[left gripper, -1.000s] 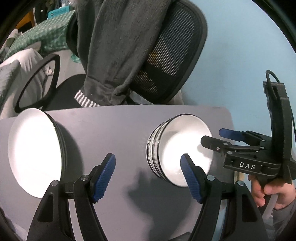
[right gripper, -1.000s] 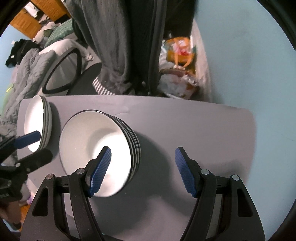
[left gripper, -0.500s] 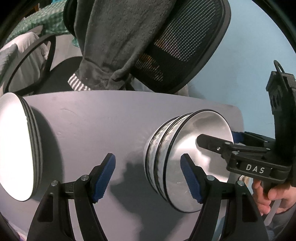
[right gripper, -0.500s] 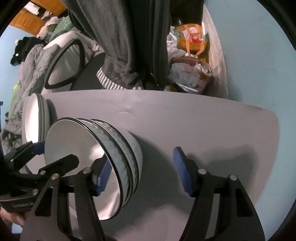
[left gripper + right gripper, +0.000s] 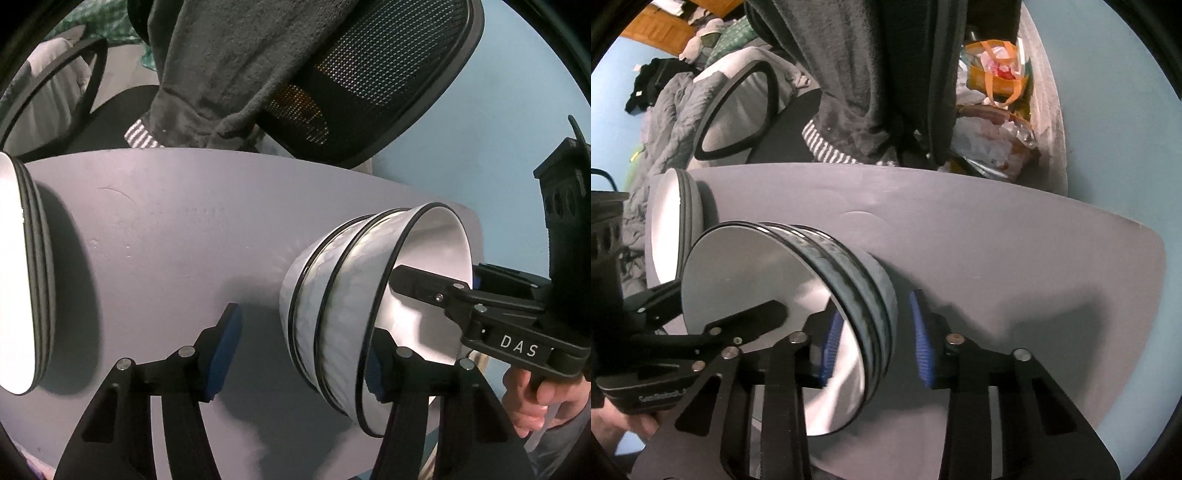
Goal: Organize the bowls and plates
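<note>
Taking the stack of bowls [image 5: 354, 314] as the landmark: far to its left on the grey tabletop [image 5: 166, 240] stood the stack of plates [image 5: 26, 280], well apart from the bowls and untouched. Nearer, the left tool [image 5: 303, 352] was spread wide around the bowls' left side; one blue pad sat clear of the stack over bare tabletop, while the other was inside the top bowl near its rim, so it gripped nothing. The bowls themselves, three or so nested, rested on the tabletop near its right end. To their right, the right tool [image 5: 875, 347] straddled the rim: one pad inside the top bowl, the other outside the stack's wall, with gaps visible on both sides, so it appeared released, not yet clamped. Behind the bowls stood a mesh office chair [image 5: 388, 74] draped with a grey towel [image 5: 229, 62]. The step in hand looked like taking hold of the bowl stack from both sides. The next move probably called for closing each tool on the rim evenly, so the nested bowls lifted together without slipping apart.
</note>
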`<state>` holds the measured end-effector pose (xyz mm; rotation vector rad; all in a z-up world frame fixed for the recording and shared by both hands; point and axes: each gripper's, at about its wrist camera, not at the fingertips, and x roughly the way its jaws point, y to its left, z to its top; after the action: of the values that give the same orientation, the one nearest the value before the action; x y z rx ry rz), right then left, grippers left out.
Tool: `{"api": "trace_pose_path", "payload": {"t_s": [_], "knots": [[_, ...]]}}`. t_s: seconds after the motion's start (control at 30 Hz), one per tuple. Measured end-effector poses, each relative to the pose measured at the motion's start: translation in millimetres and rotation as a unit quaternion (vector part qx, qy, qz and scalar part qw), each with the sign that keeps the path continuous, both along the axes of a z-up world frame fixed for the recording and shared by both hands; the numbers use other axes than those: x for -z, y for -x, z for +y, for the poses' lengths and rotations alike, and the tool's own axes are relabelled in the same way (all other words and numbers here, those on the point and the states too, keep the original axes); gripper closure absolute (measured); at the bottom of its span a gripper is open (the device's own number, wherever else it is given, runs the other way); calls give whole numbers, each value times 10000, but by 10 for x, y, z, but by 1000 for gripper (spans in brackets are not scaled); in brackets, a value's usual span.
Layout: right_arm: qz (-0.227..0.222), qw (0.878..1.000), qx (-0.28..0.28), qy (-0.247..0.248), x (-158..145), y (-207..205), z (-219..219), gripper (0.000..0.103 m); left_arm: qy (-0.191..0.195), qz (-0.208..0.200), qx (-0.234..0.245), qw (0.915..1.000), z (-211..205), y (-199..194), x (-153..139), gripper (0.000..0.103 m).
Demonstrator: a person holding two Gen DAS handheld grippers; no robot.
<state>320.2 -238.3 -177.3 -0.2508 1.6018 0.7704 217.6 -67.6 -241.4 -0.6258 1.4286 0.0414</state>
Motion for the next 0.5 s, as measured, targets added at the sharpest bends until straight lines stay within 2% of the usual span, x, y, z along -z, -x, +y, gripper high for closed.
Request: {"api": "trace_pose_path", "payload": {"t_s": [0.07,0.17,0.2,0.3,0.5], "knots": [[-17,10000,6,13,-4,17,17,76,94,-28,27,9999,6,-12,7,46],[-69,9999,50,69,-10,48,37,75,328,-53,126,9994,-13,-49,20,61],[-94,9999,66,99,-12,57,46,75,330,-31,178,9993,-28,-61,13,62],[-67,9998,84,179,-6,107,81,75,109,-14,337,9994,-52,-70,-27,62],[-64,9998,35,189,8,329,195,75,-14,184,361,9992,40,60,-36,62]]}}
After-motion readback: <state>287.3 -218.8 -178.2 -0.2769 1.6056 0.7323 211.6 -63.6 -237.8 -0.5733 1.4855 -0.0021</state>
